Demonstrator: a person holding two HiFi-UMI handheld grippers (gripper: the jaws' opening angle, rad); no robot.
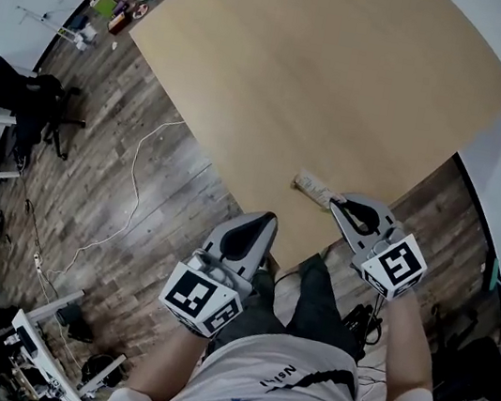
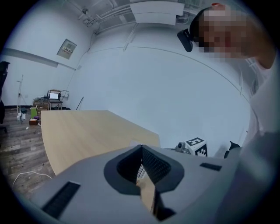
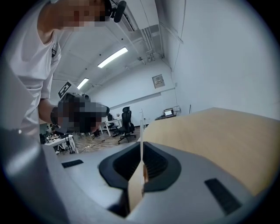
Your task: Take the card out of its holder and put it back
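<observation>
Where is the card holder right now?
Head view: the card holder lies at the table's near edge, right of centre, its end pinched in the right claw. The left claw hangs off the table, lower left.

I'm counting two grippers here, the left gripper point(image 1: 271, 218) and the right gripper point(image 1: 335, 200), plus just one light wood table point(image 1: 345, 87). One card holder point(image 1: 313, 187) is showing up too. I'm only making out one black office chair point(image 1: 21, 94) clearly, with the far clutter being too small to count.

Left gripper point(image 1: 271, 217) held low, jaws together; right gripper point(image 1: 335, 200) forward, jaws pinching card holder point(image 1: 312, 184) edge
</observation>
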